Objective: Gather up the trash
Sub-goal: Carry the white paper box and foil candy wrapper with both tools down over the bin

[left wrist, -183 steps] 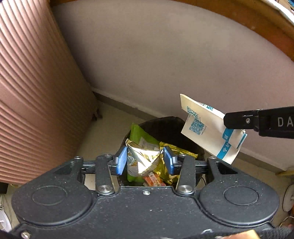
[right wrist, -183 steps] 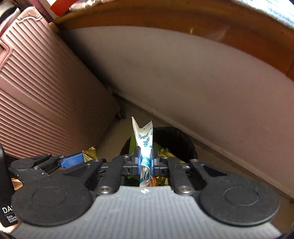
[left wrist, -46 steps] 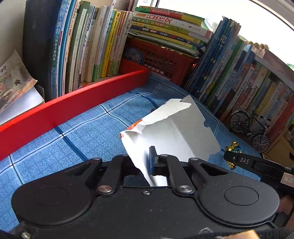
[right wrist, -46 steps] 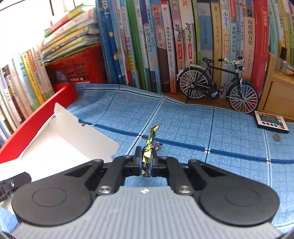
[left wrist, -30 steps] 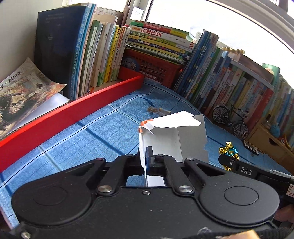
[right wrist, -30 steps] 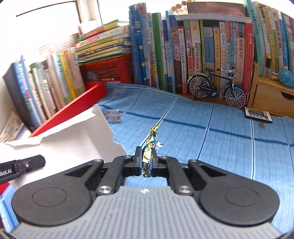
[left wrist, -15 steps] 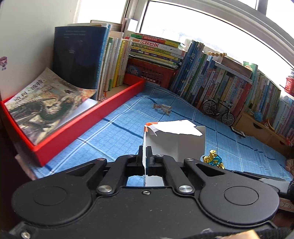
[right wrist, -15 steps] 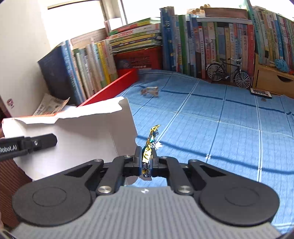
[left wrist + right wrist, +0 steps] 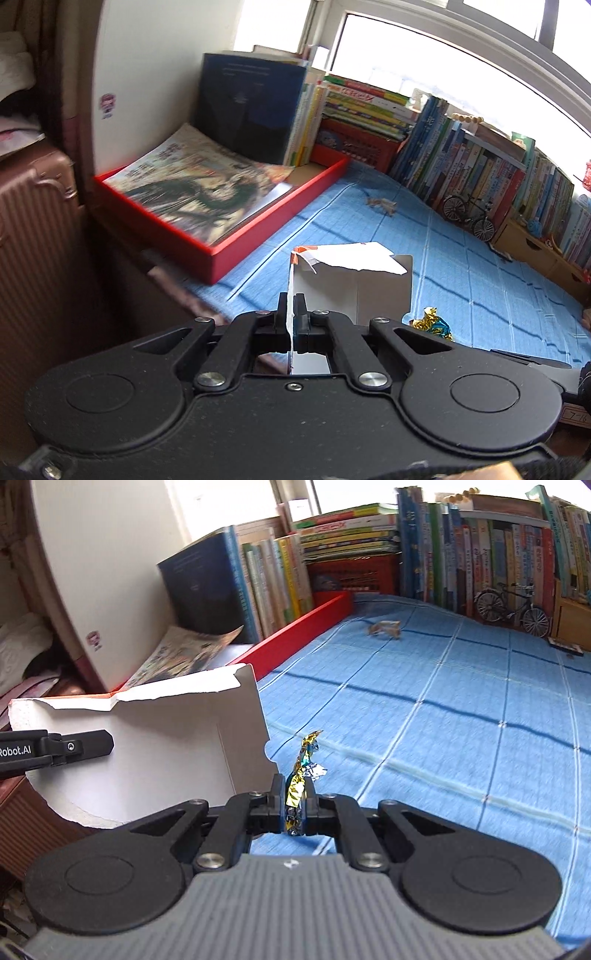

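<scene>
My left gripper [image 9: 291, 312] is shut on the edge of a torn white cardboard box [image 9: 354, 280], held above the near edge of the blue mat [image 9: 480, 280]. In the right wrist view that box [image 9: 155, 746] fills the left side, with the left gripper's finger [image 9: 74, 746] clamped on it. My right gripper [image 9: 295, 794] is shut on a crumpled gold foil wrapper [image 9: 301, 771], which also shows in the left wrist view as a gold wrapper [image 9: 432, 325] beside the box. A small brown wrapper [image 9: 382, 204] lies far back on the mat.
A red tray [image 9: 236, 240] holding a magazine sits at the left of the mat. Rows of books [image 9: 461, 546] line the back, with a red crate [image 9: 354, 144] and a toy bicycle [image 9: 511, 605]. A pink ribbed suitcase [image 9: 33, 258] stands at the far left.
Both grippers have pulled back and away from the mat with their trash still held. More of the red tray, the wall and the suitcase have come into view.
</scene>
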Available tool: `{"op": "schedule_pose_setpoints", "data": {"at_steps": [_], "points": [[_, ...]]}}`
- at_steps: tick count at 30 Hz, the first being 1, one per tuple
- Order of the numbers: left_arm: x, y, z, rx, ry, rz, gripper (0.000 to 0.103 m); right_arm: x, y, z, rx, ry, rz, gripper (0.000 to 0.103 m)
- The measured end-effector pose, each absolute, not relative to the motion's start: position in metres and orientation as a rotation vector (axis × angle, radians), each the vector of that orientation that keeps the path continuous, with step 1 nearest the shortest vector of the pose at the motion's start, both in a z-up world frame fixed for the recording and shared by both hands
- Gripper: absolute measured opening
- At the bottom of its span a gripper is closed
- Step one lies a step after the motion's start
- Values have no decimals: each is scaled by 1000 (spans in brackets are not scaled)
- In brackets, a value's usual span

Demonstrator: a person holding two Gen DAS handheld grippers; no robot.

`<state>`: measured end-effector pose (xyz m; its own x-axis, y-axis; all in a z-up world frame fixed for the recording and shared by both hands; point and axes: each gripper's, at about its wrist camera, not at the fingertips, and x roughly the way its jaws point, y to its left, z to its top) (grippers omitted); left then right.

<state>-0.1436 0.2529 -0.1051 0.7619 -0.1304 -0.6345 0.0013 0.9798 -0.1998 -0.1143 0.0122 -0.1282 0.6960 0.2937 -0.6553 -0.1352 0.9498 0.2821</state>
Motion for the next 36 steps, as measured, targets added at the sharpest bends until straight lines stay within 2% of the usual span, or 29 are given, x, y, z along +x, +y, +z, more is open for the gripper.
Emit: {"op": "schedule_pose_setpoints", "data": {"at_steps": [11, 26, 36], "points": [[-208, 315, -135, -163, 798, 35, 0, -168, 79, -141, 166, 833, 319, 11], [-258, 364, -201, -175, 977, 132, 0, -199, 133, -202, 162, 992, 343, 11], [-247, 375, -290, -179, 1108, 197, 1, -193, 160, -277, 203, 1109, 380, 12]]}}
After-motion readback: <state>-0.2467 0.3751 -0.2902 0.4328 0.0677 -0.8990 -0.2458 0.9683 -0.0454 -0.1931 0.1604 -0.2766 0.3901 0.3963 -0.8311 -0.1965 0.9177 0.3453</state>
